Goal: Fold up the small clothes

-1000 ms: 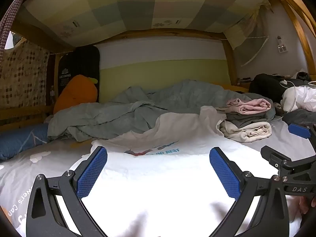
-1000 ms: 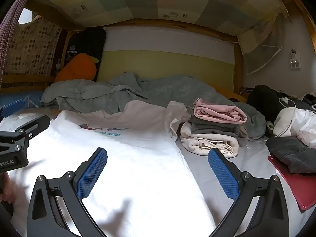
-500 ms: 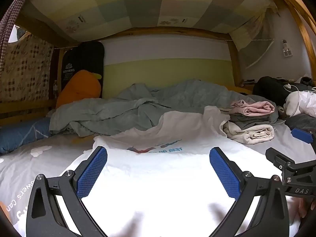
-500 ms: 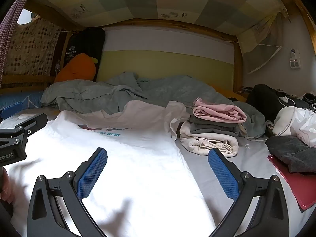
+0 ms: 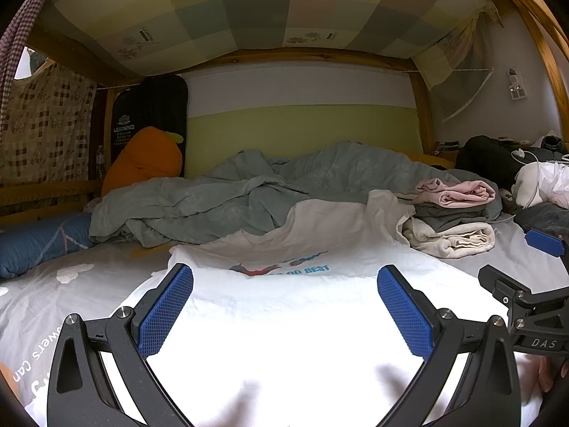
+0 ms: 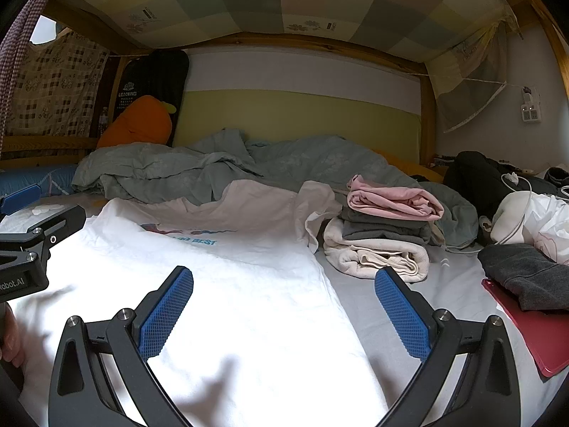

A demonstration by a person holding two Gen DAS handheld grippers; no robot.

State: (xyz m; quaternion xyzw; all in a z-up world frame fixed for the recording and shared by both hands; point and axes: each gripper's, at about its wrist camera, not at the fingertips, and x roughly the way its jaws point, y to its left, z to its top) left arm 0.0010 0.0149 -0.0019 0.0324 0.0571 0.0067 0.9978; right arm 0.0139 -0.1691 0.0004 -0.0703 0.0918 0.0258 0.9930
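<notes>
Both views crept forward; only right shows red folder (image 6: 533,334).

one white T-shirt (image 6: 227,284), three folded garments (image 6: 384,227)

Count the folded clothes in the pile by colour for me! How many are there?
Pink: 1, on top
Grey: 2, in the middle
Cream: 1, at the bottom
Total: 4 folded pieces in the pile, as far as the layers show. The white T-shirt is spread flat beside it, not folded yet.
</notes>
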